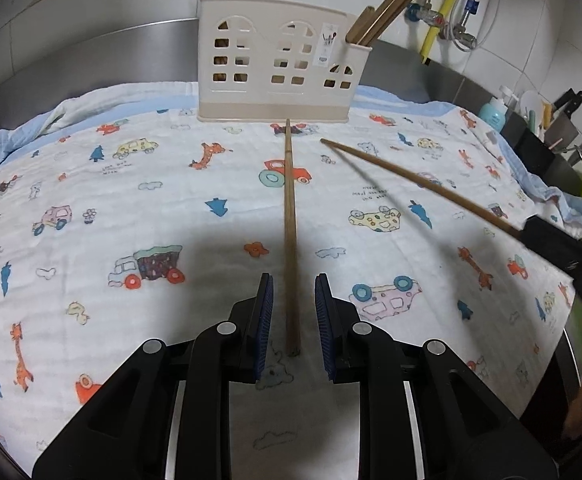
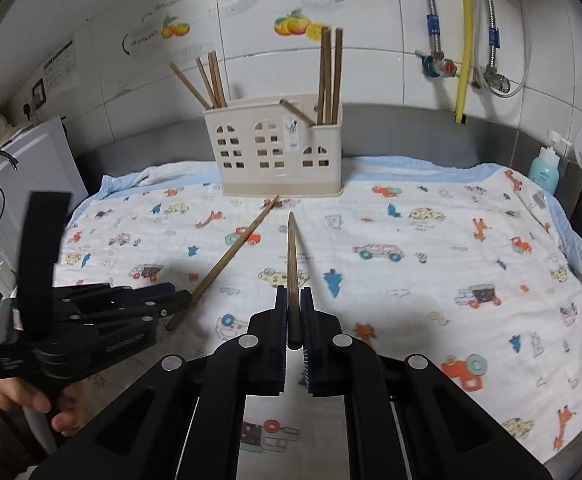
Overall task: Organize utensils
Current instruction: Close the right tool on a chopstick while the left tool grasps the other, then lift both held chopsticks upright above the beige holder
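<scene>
**2 chopsticks left, both already in your reach**

You are most of the way through: the cream utensil holder (image 2: 279, 152) at the back of the printed cloth (image 2: 431, 240) is already carrying 4 chopsticks in its left compartment (image 2: 211, 80), 3 standing in its right one (image 2: 329, 76), and 1 more lying tilted across the middle. Only 2 are outside it.

Your right gripper (image 2: 294, 320) is clamping 1 of them, the held chopstick (image 2: 291, 256), pads pressed tight on its thick end, and it is pointing forward and down toward the holder with the tip raised off the cloth.

Your left gripper (image 1: 294, 316) is angling steeply down over the last chopstick (image 1: 290, 240), which is lying flat on the cloth with its far tip just beside the holder's base. The pads are standing slightly apart on either side of its near end, not touching it, so nothing is gripped there yet.
</scene>
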`<state>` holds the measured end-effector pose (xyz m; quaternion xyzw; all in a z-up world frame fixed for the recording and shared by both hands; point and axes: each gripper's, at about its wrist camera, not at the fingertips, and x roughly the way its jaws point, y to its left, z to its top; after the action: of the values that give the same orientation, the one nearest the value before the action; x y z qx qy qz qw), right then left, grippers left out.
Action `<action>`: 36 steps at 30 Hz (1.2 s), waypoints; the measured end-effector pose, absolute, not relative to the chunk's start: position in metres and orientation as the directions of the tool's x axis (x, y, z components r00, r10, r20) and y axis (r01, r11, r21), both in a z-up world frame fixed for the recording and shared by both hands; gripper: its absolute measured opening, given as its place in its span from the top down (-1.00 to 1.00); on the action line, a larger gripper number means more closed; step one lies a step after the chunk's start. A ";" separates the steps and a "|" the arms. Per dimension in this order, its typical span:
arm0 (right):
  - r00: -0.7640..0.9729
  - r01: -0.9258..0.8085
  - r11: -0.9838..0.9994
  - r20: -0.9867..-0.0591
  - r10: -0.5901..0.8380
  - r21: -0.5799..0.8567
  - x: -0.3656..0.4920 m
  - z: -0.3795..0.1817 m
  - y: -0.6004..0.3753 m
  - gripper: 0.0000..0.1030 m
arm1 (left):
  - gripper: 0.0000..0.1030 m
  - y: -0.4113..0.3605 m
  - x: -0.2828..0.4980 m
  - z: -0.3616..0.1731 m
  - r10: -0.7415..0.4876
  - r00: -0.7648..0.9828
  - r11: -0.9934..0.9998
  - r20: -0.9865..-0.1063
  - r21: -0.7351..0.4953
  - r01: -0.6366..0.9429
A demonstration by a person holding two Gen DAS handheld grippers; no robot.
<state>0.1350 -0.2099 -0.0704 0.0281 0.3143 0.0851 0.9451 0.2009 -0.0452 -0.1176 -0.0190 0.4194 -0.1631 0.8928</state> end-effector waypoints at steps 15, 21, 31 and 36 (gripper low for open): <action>0.818 -0.158 0.982 -0.543 0.186 0.099 0.133 -0.049 -0.227 0.87 | 0.62 -0.061 0.210 -0.126 -0.222 0.580 0.959 -0.784 -0.068 0.275; 0.823 -0.168 0.982 -0.536 0.188 0.088 0.133 -0.043 -0.226 0.87 | 0.88 -0.058 0.215 -0.124 -0.214 0.547 0.957 -0.809 -0.063 0.281; 0.829 -0.198 0.978 -0.519 0.206 0.071 0.135 -0.030 -0.222 0.87 | 0.89 -0.049 0.209 -0.101 -0.282 0.583 0.946 -0.762 -0.121 0.300; 0.834 -0.237 0.969 -0.498 0.238 0.066 0.139 -0.009 -0.222 0.87 | 0.89 -0.041 0.205 -0.066 -0.315 0.641 0.941 -0.700 -0.140 0.309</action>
<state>0.1392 -0.2225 -0.0086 0.0009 0.2602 0.1242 0.9575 0.2050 -0.0410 -0.0661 -0.0038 0.3873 -0.1721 0.9057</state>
